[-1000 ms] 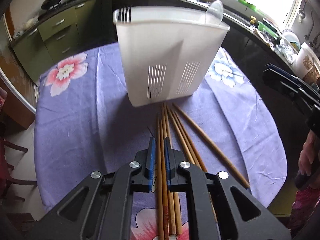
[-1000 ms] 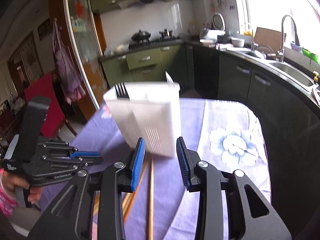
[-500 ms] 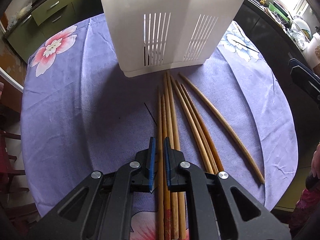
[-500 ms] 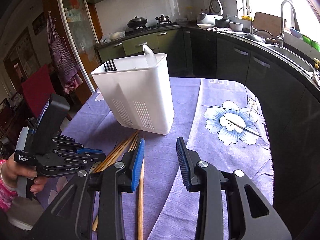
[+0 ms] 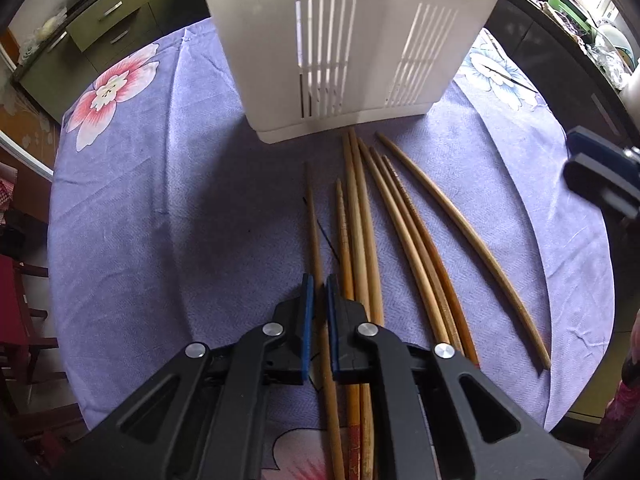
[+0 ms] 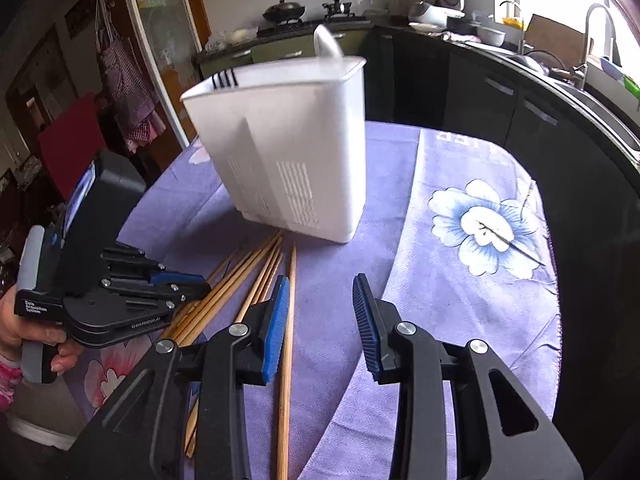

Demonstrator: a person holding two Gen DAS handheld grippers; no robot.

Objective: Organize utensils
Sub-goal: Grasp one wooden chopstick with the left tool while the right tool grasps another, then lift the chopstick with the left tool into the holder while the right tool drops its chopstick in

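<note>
Several wooden chopsticks (image 5: 404,236) lie side by side on the purple flowered tablecloth (image 5: 160,208), pointing at a white slotted utensil holder (image 5: 344,40). My left gripper (image 5: 318,284) is shut on one thin chopstick (image 5: 314,216), the leftmost, set slightly apart from the rest. In the right wrist view the holder (image 6: 288,148) stands upright with a black fork (image 6: 225,78) and a white spoon (image 6: 328,46) in it. My right gripper (image 6: 320,304) is open and empty above the cloth, just right of the chopsticks (image 6: 248,280). The left gripper (image 6: 176,280) shows there too.
The round table's edge (image 6: 556,320) falls away on the right toward dark kitchen cabinets (image 6: 500,96). A red chair (image 5: 16,300) stands at the left. The right gripper's tip (image 5: 600,176) shows at the right edge of the left wrist view.
The left gripper has drawn one chopstick back and left, apart from the bundle, and dipped lower toward the table. The right gripper stayed open and shifted a little nearer the chopsticks.
</note>
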